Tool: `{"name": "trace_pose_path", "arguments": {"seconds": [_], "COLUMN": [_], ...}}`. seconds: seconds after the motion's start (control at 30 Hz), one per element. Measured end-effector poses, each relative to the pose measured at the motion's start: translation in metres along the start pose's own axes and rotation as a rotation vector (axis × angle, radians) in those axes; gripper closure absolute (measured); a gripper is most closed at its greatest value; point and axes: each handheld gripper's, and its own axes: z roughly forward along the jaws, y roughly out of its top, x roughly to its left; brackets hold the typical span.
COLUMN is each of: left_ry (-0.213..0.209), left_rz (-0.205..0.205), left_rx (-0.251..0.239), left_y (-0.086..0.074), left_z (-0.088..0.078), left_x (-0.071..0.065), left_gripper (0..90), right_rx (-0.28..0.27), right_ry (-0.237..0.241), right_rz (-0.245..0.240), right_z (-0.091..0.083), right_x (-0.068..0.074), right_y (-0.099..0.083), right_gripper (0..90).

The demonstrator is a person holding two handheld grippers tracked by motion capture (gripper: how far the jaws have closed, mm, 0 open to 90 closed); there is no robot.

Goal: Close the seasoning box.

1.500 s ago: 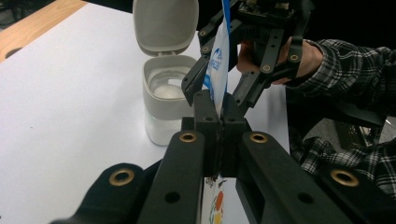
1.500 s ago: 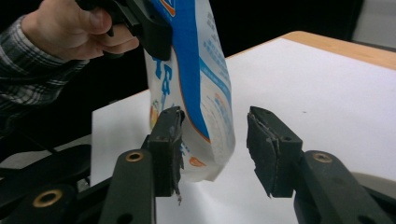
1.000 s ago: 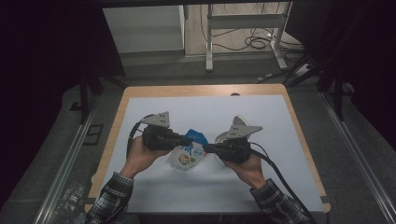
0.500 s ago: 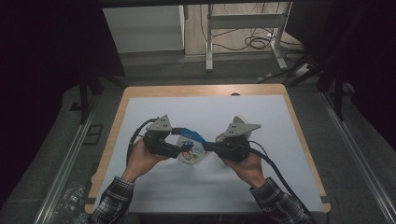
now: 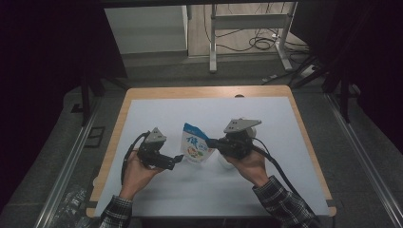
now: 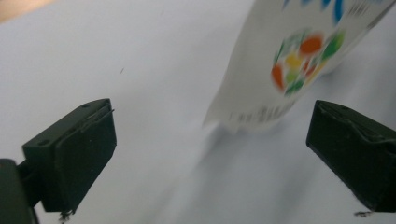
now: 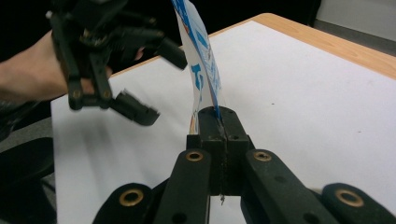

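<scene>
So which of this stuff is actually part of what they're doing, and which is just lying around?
In use:
- pouch, printed white and blue
- right gripper, shut on the pouch's edge
- left gripper, open beside the pouch
- white table

Lying about:
- cables on the floor behind
- metal stand at the back

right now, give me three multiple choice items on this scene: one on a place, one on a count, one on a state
1. Where is the pouch?
A. between the two grippers
B. on the floor
C. at the table's far edge

2. How many grippers grip the pouch?
A. none
B. one
C. two

3. How do the left gripper's jaws stand?
A. shut on the pouch
B. shut on nothing
C. open

Answers:
1. A, the high view shows it upright between them on the table.
2. B, the right gripper alone pinches its edge.
3. C, a wide gap shows in the left gripper view.
</scene>
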Motion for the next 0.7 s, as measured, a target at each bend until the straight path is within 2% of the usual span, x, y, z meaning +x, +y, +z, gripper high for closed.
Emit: {"name": "trace_pose_path", "arguments": {"seconds": [0.27, 0.53, 0.7], "left_ry": [0.07, 0.102, 0.13], "left_rz": [-0.047, -0.115, -0.116], "left_rx": [0.085, 0.114, 0.128], "left_y": [-0.037, -0.065, -0.075], "left_z": [0.008, 0.013, 0.016], "left_x": [-0.001, -0.002, -0.003], "left_gripper": [0.1, 0.0, 0.0], "right_rx": [0.017, 0.052, 0.076], "right_ry": [-0.052, -0.096, -0.118], "right_rz": [-0.008, -0.028, -0.035], "right_z": [0.013, 0.035, 0.05], "right_x": [0.0, -0.001, 0.0], "right_y": [0.017, 0.033, 0.043], "right_gripper": [89.6, 89.6, 89.5]}}
